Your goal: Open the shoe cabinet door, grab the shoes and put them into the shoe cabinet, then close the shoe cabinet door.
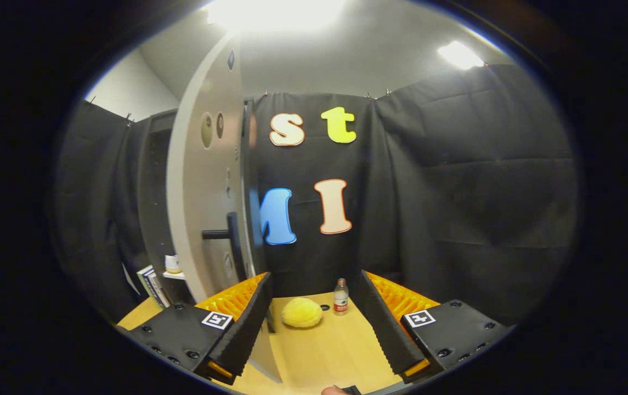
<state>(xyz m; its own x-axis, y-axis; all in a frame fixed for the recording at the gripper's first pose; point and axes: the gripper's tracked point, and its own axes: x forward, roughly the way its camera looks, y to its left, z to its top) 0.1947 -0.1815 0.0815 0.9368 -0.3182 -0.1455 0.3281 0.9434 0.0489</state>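
Currently the hand-held gripper (314, 329) is hovering with its fingers spread wide, gripping nothing, over the light wooden tabletop (341, 351). A fluffy yellow slipper-like shoe (301, 312) is lying on the wood between and just beyond the fingertips, a small clear plastic bottle (340, 297) standing just beside it. The pale grey cabinet door (204, 181) with its black bar handle (226, 235) is standing open, edge-on, beyond the left finger.
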